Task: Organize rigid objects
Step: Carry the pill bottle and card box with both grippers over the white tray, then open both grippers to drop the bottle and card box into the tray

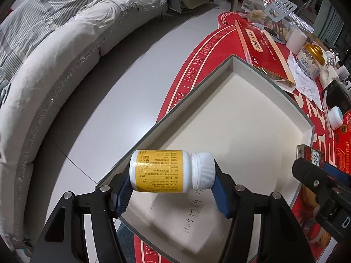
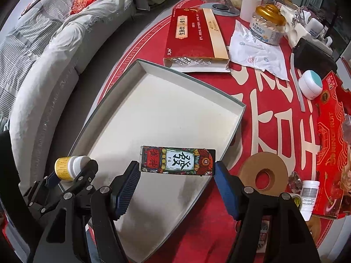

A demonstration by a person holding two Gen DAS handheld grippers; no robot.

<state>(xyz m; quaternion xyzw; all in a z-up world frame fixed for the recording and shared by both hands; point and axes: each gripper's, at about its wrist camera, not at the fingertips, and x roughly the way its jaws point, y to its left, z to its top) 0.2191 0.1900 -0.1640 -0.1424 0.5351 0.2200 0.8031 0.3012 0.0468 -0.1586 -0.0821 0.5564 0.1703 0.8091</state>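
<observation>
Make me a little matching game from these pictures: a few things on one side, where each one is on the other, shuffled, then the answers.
Things:
1. pill bottle
2. patterned card box
3. cardboard ring
4. gold-lidded jar

Places:
A. lying flat on the red tablecloth, right of the tray
B. held sideways in the left gripper
C. standing at the far side of the table
D. held in the right gripper above the tray

Pairs: 1-B, 2-D, 3-A, 4-C
</observation>
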